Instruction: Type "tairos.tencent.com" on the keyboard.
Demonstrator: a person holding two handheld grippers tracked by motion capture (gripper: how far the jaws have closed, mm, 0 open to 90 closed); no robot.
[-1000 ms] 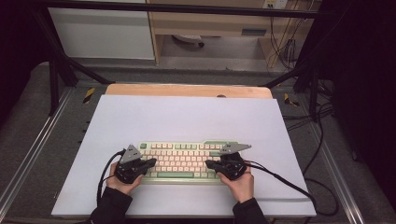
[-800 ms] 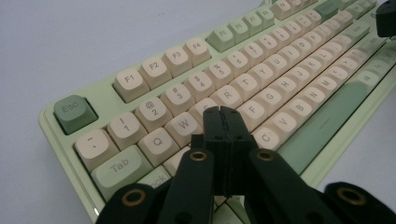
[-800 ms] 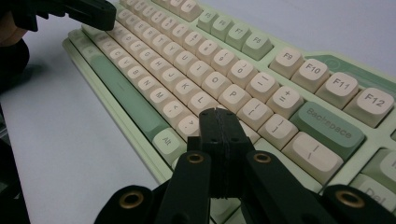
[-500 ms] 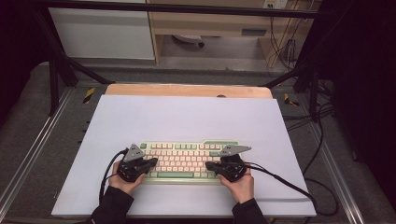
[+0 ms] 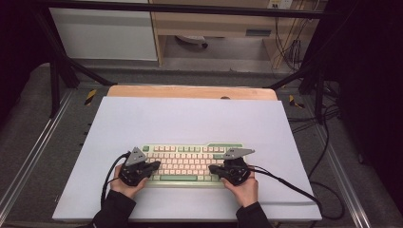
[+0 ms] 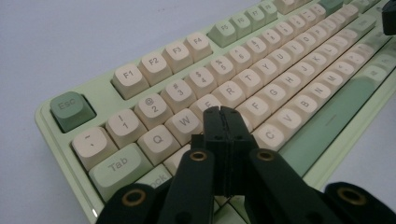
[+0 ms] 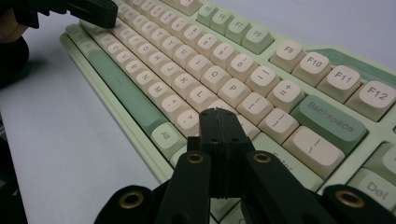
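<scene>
White table sheet (image 5: 190, 118) carries a green-and-cream keyboard (image 5: 190, 164) near its 6 o'clock edge. Left gripper (image 5: 154, 166) rests over the keyboard's 9 o'clock end, jaws pressed together, holding nothing. Right gripper (image 5: 214, 169) sits over the 3 o'clock end, jaws likewise pressed together, empty.

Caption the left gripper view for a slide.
Shut black left gripper poised over the home-row keys of a pale green keyboard with cream keycaps.
</scene>
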